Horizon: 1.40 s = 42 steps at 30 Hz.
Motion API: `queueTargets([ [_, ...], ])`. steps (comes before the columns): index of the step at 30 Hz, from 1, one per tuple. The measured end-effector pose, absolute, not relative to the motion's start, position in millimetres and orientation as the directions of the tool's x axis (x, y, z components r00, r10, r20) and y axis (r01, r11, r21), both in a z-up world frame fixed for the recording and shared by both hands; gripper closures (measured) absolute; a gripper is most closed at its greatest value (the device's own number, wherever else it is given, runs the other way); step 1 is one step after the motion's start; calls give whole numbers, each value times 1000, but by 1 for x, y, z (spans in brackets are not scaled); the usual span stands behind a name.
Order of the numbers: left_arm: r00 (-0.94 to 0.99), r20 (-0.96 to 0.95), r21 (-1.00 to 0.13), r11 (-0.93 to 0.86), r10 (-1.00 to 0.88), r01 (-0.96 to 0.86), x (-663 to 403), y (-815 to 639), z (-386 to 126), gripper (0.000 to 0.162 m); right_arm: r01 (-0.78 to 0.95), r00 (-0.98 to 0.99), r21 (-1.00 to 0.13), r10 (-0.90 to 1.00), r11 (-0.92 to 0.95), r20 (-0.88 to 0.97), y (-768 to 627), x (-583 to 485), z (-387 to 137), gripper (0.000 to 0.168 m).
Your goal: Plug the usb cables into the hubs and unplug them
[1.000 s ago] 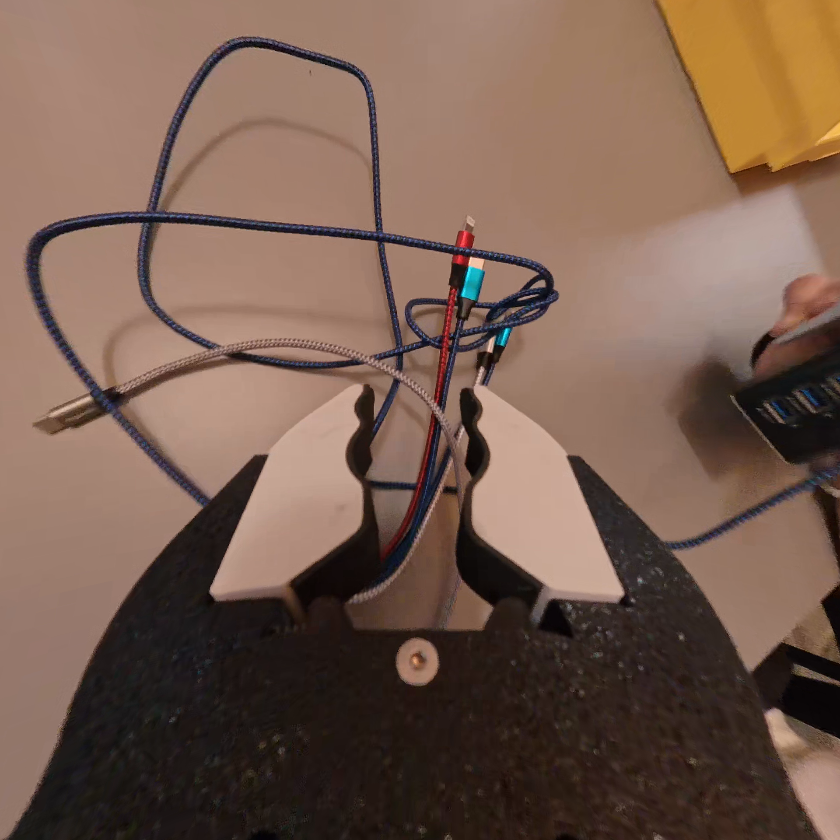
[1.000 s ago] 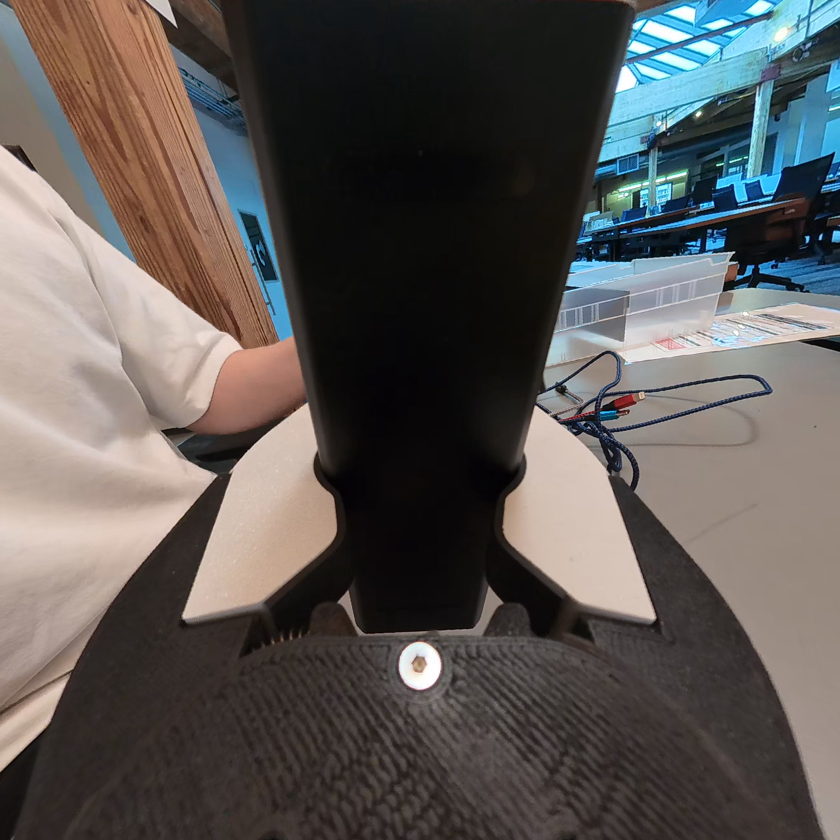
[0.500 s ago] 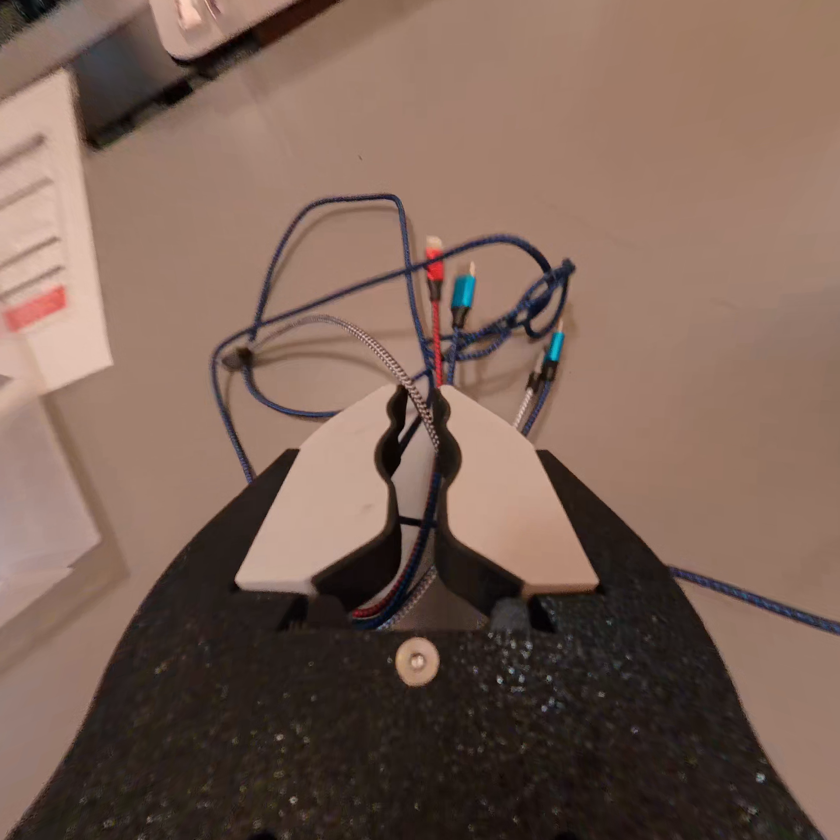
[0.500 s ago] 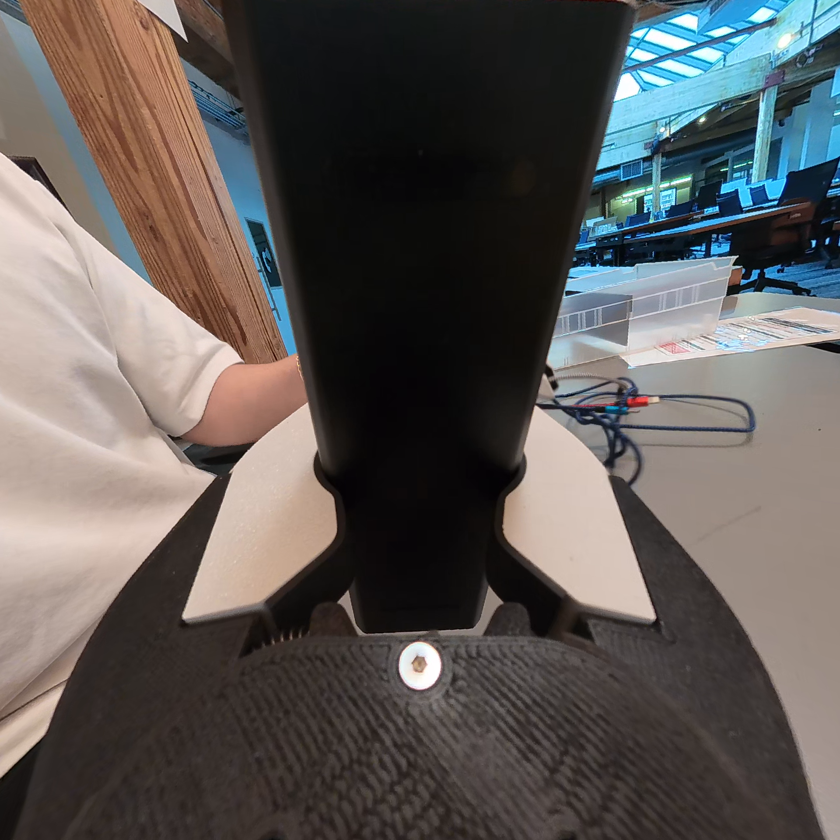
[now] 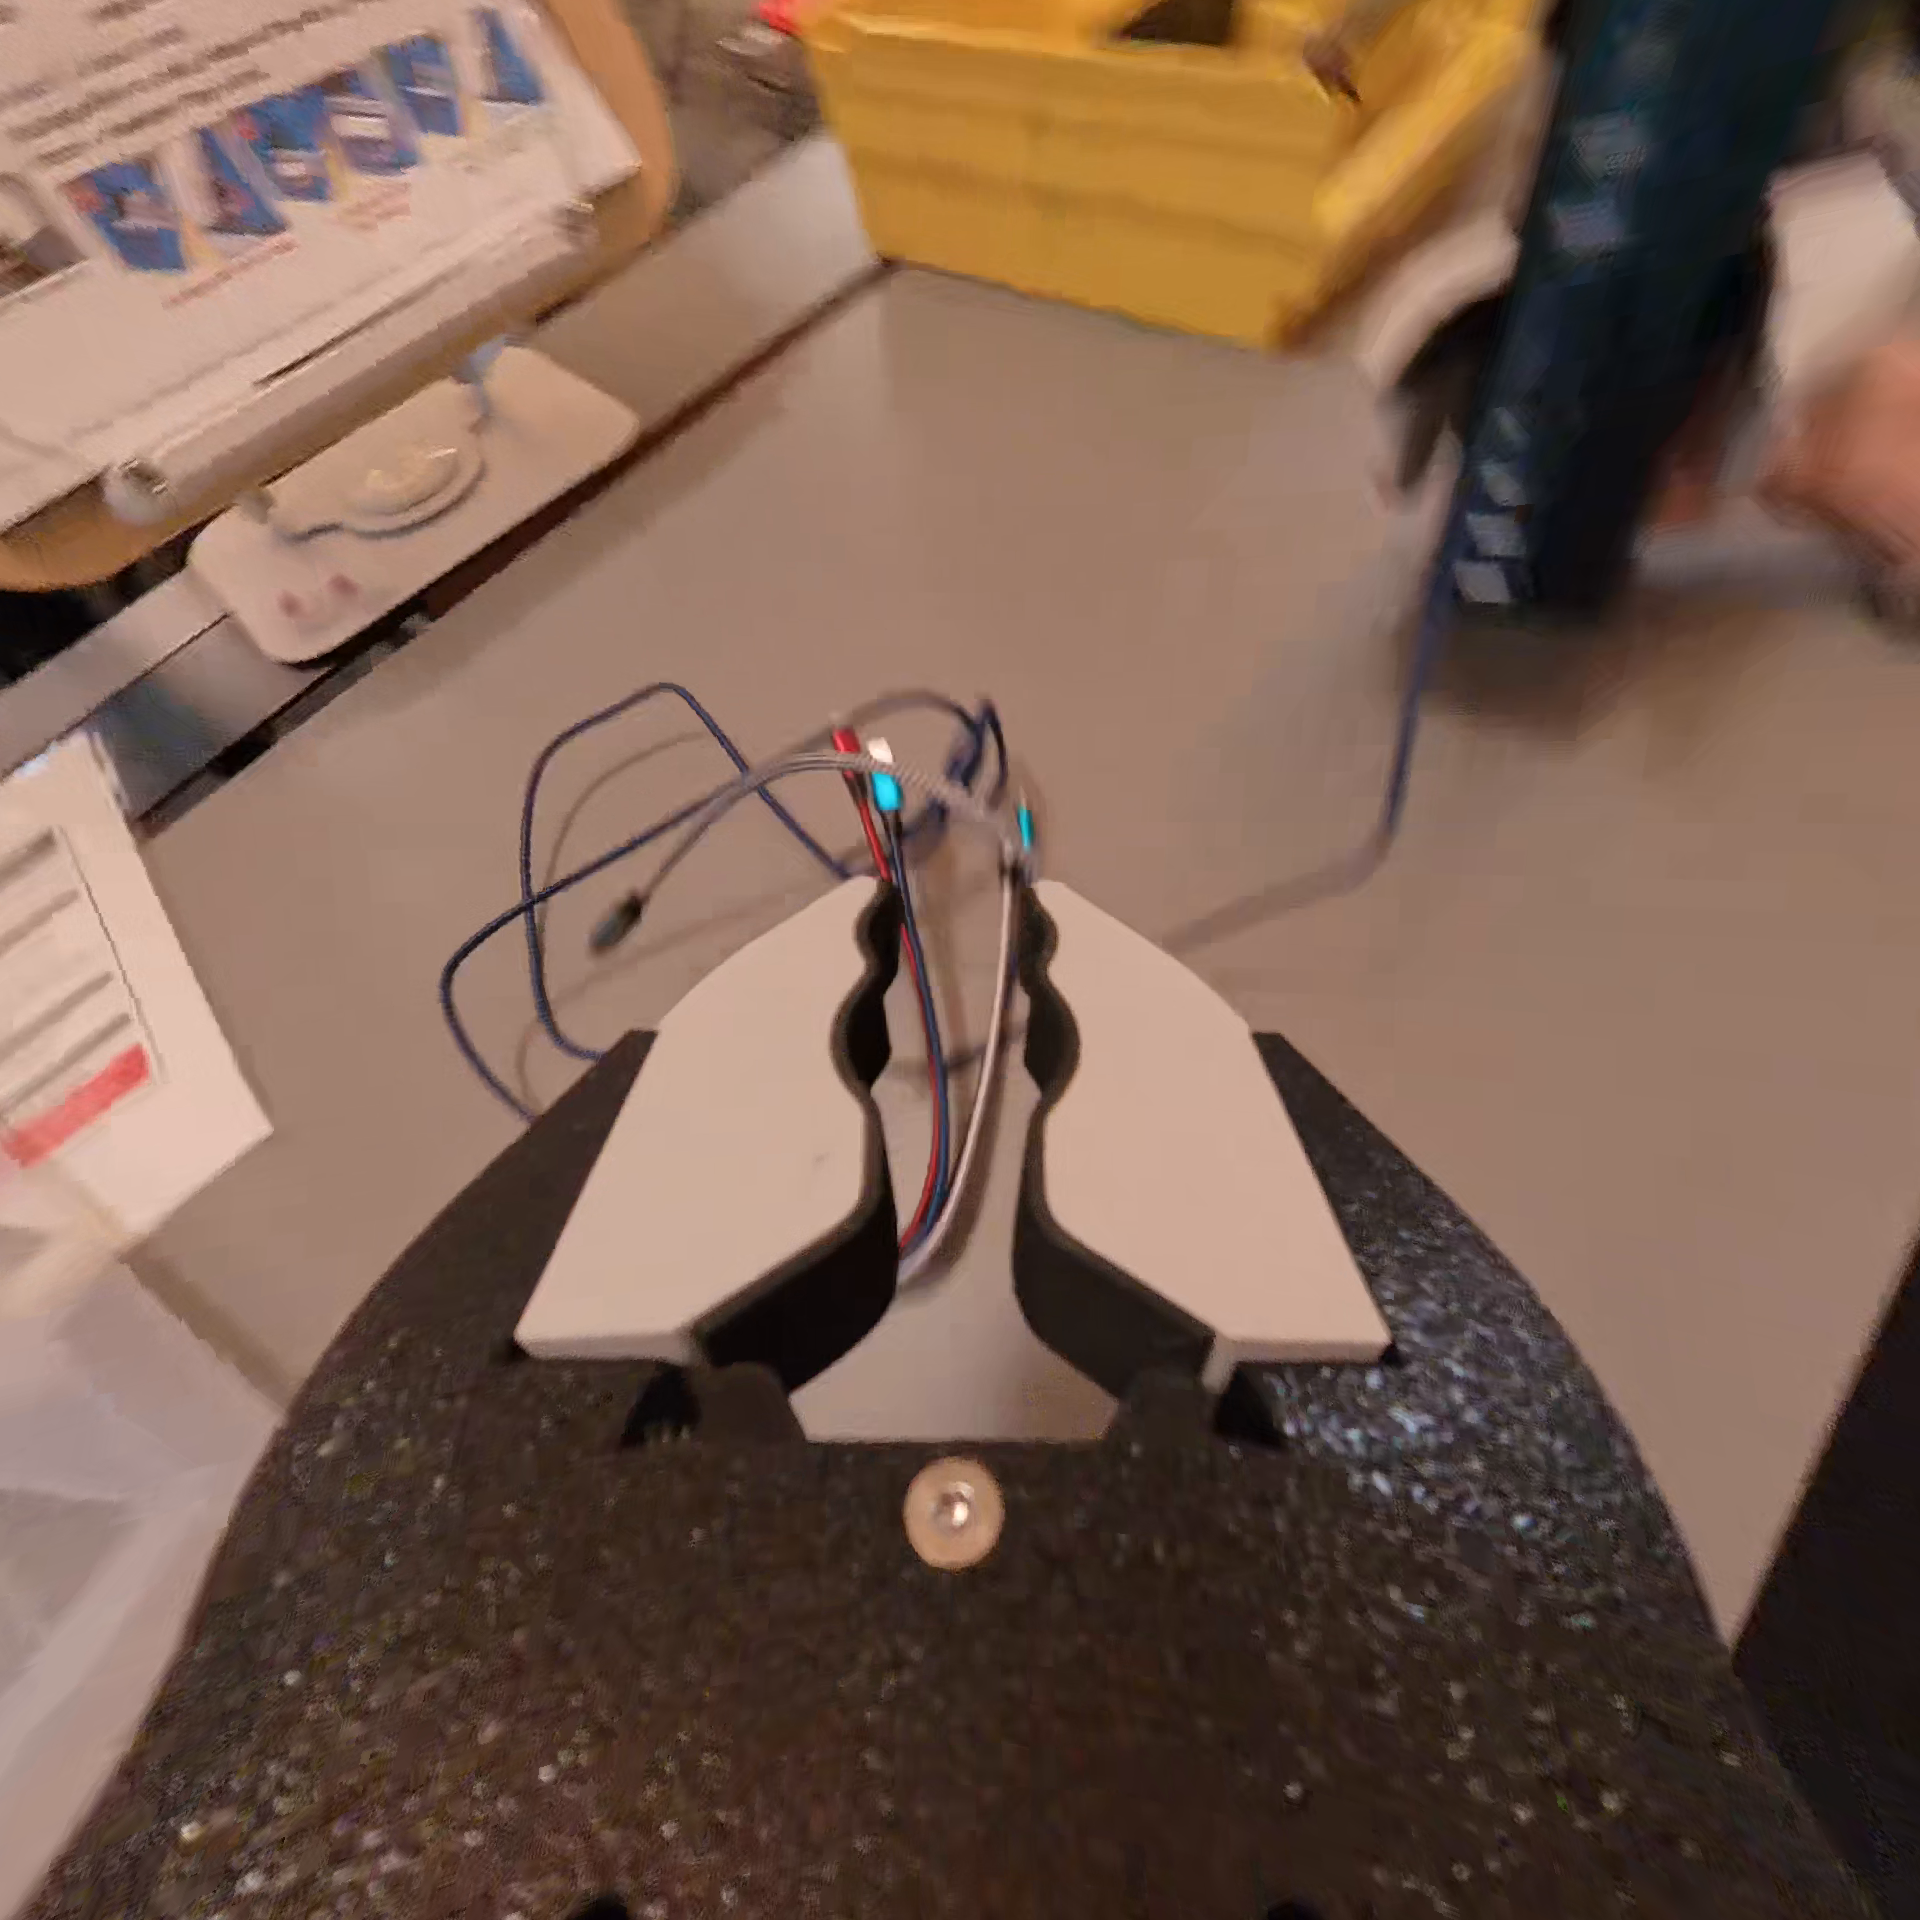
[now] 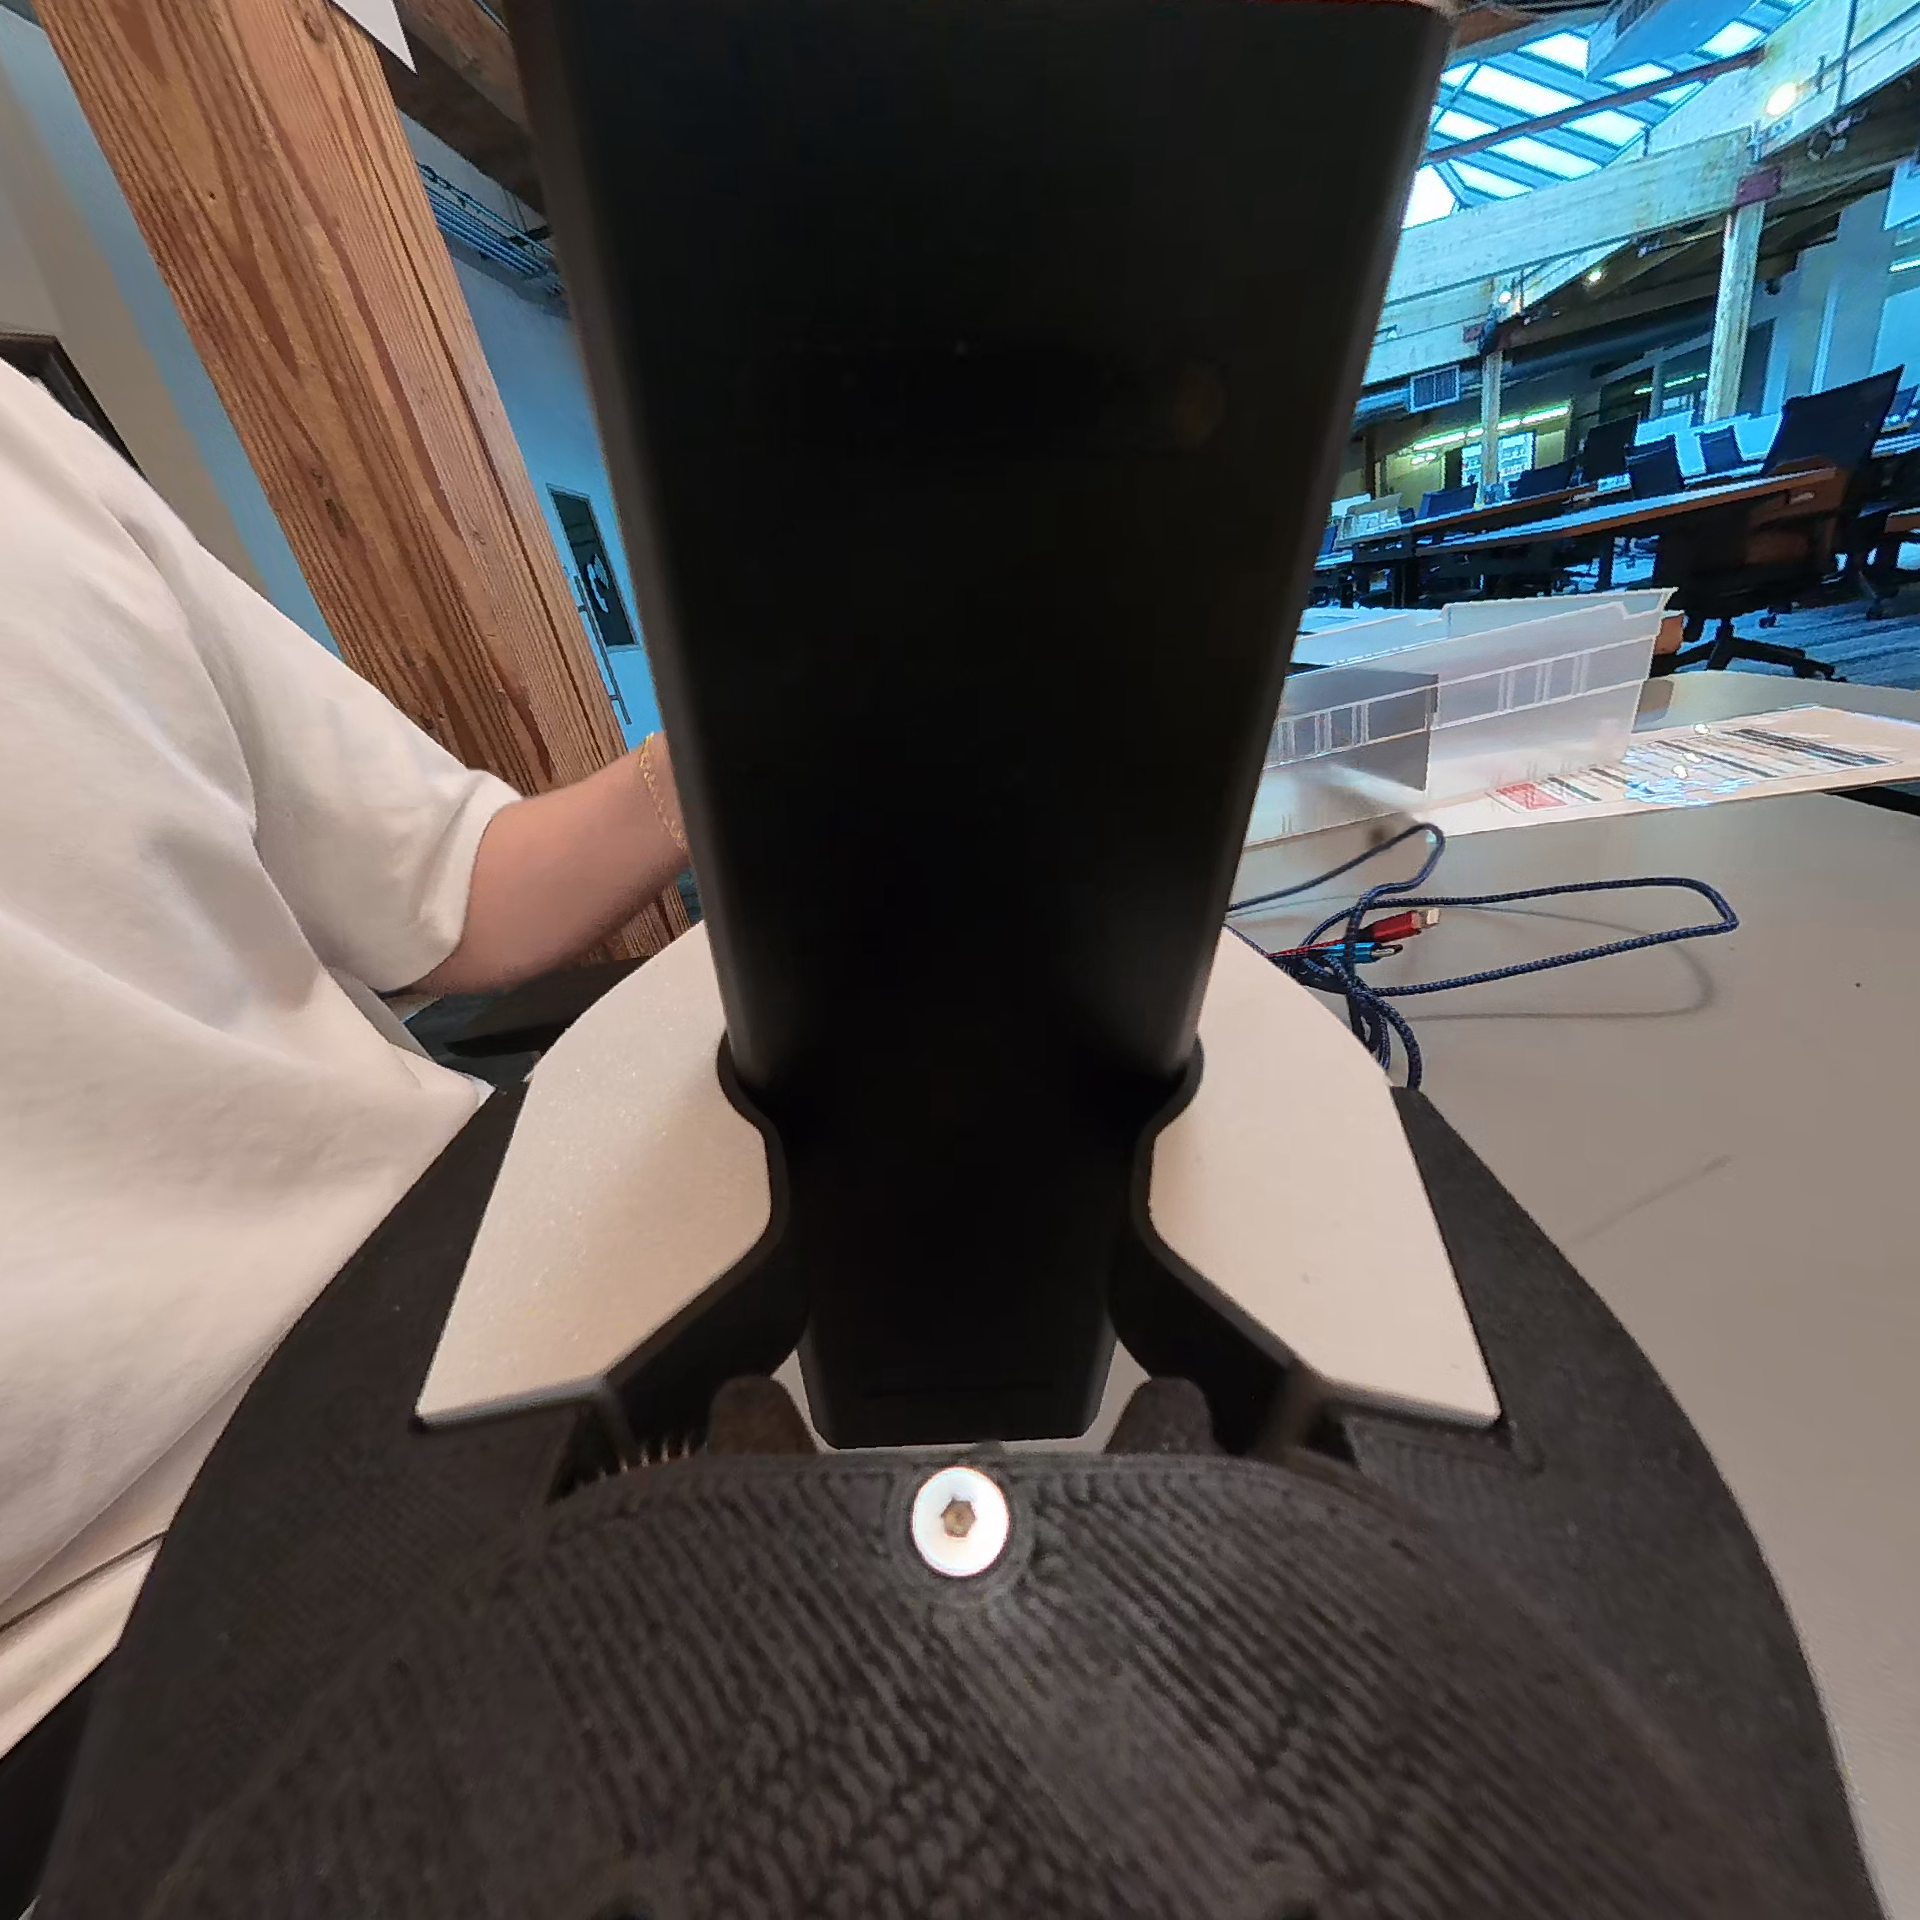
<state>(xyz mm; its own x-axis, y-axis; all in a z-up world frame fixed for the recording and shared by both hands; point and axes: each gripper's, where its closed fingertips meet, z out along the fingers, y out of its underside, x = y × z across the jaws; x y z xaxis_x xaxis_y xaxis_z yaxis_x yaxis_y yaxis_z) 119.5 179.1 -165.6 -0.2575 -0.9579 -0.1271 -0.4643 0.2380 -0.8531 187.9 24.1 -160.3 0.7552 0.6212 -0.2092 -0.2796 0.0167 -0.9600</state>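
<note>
Both grippers are busy. One, the right gripper (image 6: 961, 1070), is clamped tight on a tall black hub (image 6: 977, 644) that stands up between its fingers and hides most of the right wrist view. Across from it, the left gripper (image 5: 956, 914) has its fingers a little apart, with a gap between the tips. A bunch of thin usb cables (image 5: 940, 1081), red, blue and grey, runs through that gap, but I cannot tell if the fingers touch them. The cable ends with their bright plugs (image 5: 885, 795) stick out just past the fingertips. More blue cable lies in loops on the grey table (image 5: 1091, 582) to the left. A yellow box (image 5: 1091, 166) sits at the far side.

I think the step now is to catch one plug to push into the hub. To do it well, pick only one cable, not the whole bunch. Squeeze close behind the plug so it cannot wobble. Hold the hub very steady. Line the plug up straight with a port, then push in gently. The left view is blurry, so slow down first.
</note>
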Motion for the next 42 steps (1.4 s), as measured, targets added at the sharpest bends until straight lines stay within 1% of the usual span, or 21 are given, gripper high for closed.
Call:
queueTargets([
  [1, -350, -186, -815, 344, -918, -467, 99, 182, -170, 139, -281, 754, -960, 622, 16, -210, 24, 188, -160, 96],
  [3, -467, -299, -695, 525, -833, -492, 57, 202, -186, 123, -284, 750, -959, 626, 12, -214, 24, 188, -160, 96],
  [6, -521, -298, -554, 590, -800, -588, 9, 236, -208, 114, -287, 747, -958, 627, 4, -221, 25, 188, -161, 96],
  [7, -548, -271, -532, 597, -792, -600, -3, 239, -215, 117, -287, 747, -958, 627, 3, -222, 25, 188, -161, 96],
  [9, -669, -243, -470, 689, -702, -552, -25, 235, -232, 121, -287, 746, -958, 627, 1, -223, 25, 188, -161, 96],
  [10, -722, -254, -406, 749, -643, -524, -34, 235, -241, 120, -287, 747, -958, 626, 1, -223, 25, 188, -161, 96],
  [14, -889, -241, -71, 921, -390, -384, -58, 248, -271, 115, -286, 751, -958, 622, 6, -220, 25, 188, -161, 96],
  [15, -907, -255, -19, 939, -336, -343, -56, 252, -275, 115, -285, 752, -959, 622, 6, -220, 25, 188, -161, 96],
  [17, -920, -292, 8, 961, -261, -275, -45, 253, -280, 116, -284, 753, -959, 619, 3, -221, 26, 188, -161, 96],
  [19, -922, -314, -13, 972, -225, -233, -36, 246, -280, 120, -281, 757, -960, 616, 4, -219, 26, 188, -161, 96],
  [20, -924, -309, -34, 974, -224, -224, -33, 241, -281, 126, -277, 759, -961, 615, 5, -215, 26, 188, -161, 96],
  [21, -930, -290, -56, 974, -227, -221, -32, 237, -283, 135, -274, 760, -962, 615, 6, -213, 26, 188, -162, 96],
  [22, -936, -261, -76, 971, -237, -225, -32, 233, -285, 151, -273, 759, -962, 615, 4, -213, 26, 187, -162, 95],
  [24, -933, -229, -101, 960, -279, -262, -28, 231, -286, 162, -275, 756, -962, 618, -4, -218, 27, 187, -162, 96],
  [28, -833, -198, -177, 854, -517, -488, -9, 237, -286, 162, -275, 755, -961, 619, -2, -217, 27, 187, -162, 96],
  [31, -703, -294, -218, 762, -647, -610, 12, 256, -272, 162, -280, 755, -960, 620, 10, -214, 25, 188, -161, 96],
  [34, -497, -317, -435, 590, -808, -680, 42, 257, -221, 162, -289, 750, -957, 626, 19, -214, 24, 189, -160, 96],
  [36, -351, -304, -592, 465, -886, -658, 61, 252, -171, 162, -299, 745, -954, 630, 25, -217, 23, 189, -158, 96],
  [38, -239, -265, -703, 357, -934, -615, 73, 239, -124, 162, -313, 741, -949, 633, 31, -224, 22, 191, -157, 96],
  [40, -210, -208, -790, 291, -955, -539, 82, 213, -89, 162, -328, 741, -944, 631, 38, -232, 21, 193, -156, 96],
  [42, -267, -134, -837, 253, -954, -484, 91, 175, -74, 162, -334, 743, -941, 627, 46, -233, 21, 195, -155, 96],
])
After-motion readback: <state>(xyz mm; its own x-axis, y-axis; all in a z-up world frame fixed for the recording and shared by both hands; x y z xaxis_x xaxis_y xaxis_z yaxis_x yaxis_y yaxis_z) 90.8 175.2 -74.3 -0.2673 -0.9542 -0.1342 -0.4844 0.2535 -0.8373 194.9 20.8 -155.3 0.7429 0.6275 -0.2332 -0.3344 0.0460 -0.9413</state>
